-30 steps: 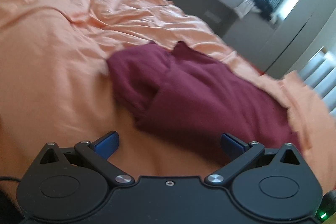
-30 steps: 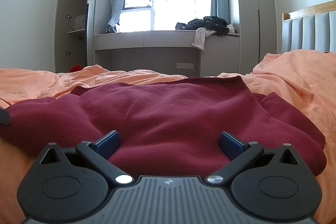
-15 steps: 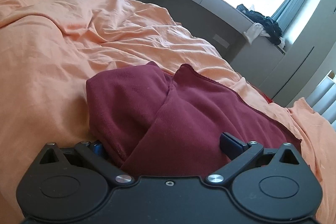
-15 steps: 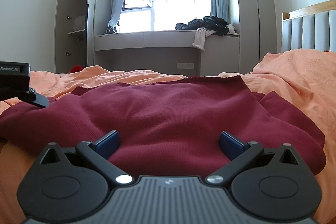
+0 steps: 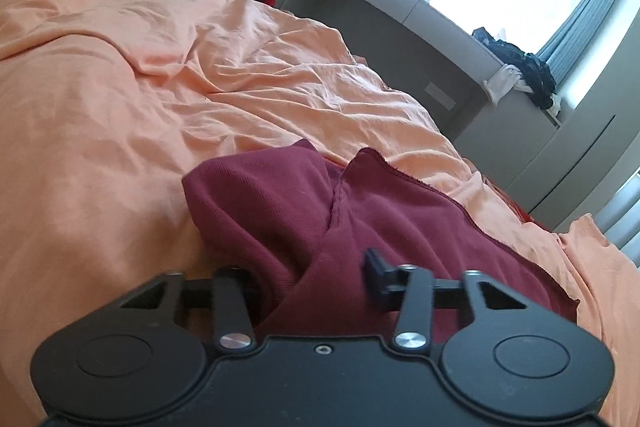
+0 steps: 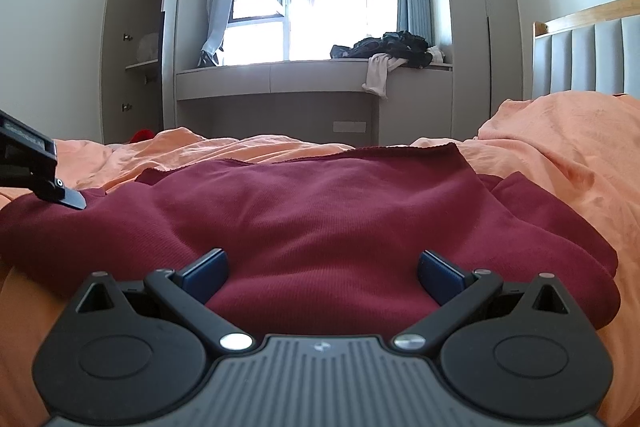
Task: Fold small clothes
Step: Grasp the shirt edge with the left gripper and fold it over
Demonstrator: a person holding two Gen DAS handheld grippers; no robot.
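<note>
A maroon garment (image 5: 384, 227) lies crumpled on the orange bed sheet (image 5: 120, 107). My left gripper (image 5: 312, 279) is at the garment's left end, and its jaws are closing around a raised fold of the cloth. Its right finger (image 5: 376, 275) rests on the fabric, short of the fold; the left finger is hidden under the cloth. In the right wrist view the garment (image 6: 340, 211) spreads wide in front of my right gripper (image 6: 322, 271). That gripper is open at the near edge, fabric between its fingers but not pinched. The left gripper's tip (image 6: 60, 193) shows at the far left.
The rumpled orange sheet (image 6: 560, 155) rises in a mound to the right, below a grey padded headboard (image 6: 592, 59). Beyond the bed is a window bench (image 6: 280, 75) with a pile of dark clothes (image 6: 392, 45). An open wardrobe (image 6: 140, 39) stands at the left.
The left gripper moved in over the garment's left end and its jaws narrowed from wide open around a fold. The right gripper stayed still and open.
</note>
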